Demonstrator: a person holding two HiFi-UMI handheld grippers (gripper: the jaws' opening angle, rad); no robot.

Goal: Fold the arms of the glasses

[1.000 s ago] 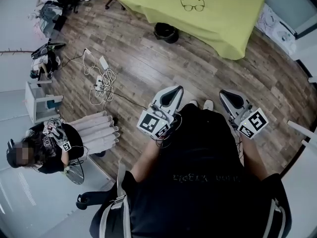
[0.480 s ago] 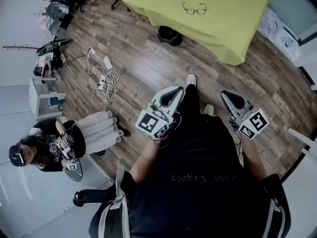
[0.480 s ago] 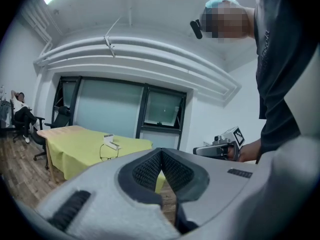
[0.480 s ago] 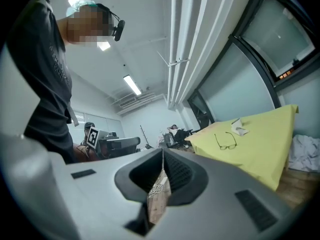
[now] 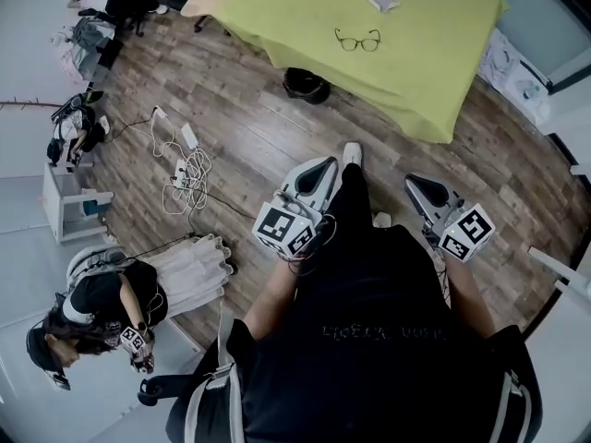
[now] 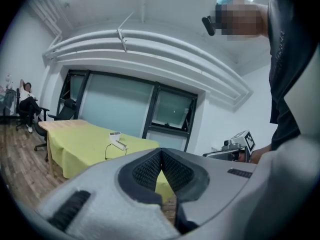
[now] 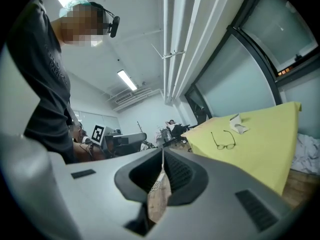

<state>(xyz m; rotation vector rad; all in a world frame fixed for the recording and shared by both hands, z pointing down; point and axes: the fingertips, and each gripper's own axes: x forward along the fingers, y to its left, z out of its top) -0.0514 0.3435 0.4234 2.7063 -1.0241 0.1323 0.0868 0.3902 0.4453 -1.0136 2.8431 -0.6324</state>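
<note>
Lying on the yellow-green cloth-covered counter (image 5: 416,63), the thin dark-framed glasses (image 5: 357,40) seem unfolded, well apart from the closed, empty left gripper (image 5: 323,166) and right gripper (image 5: 415,183).

Head view: high, faces steeply down at floor; yellow table (image 5: 416,72) far off, at top edge.
Left gripper view: low, near-level along left gripper (image 6: 160,153); table distant, left.
Right gripper view: low, along right gripper (image 7: 162,153); table right.
All 3 share table, glasses (image 5: 357,40).
</note>
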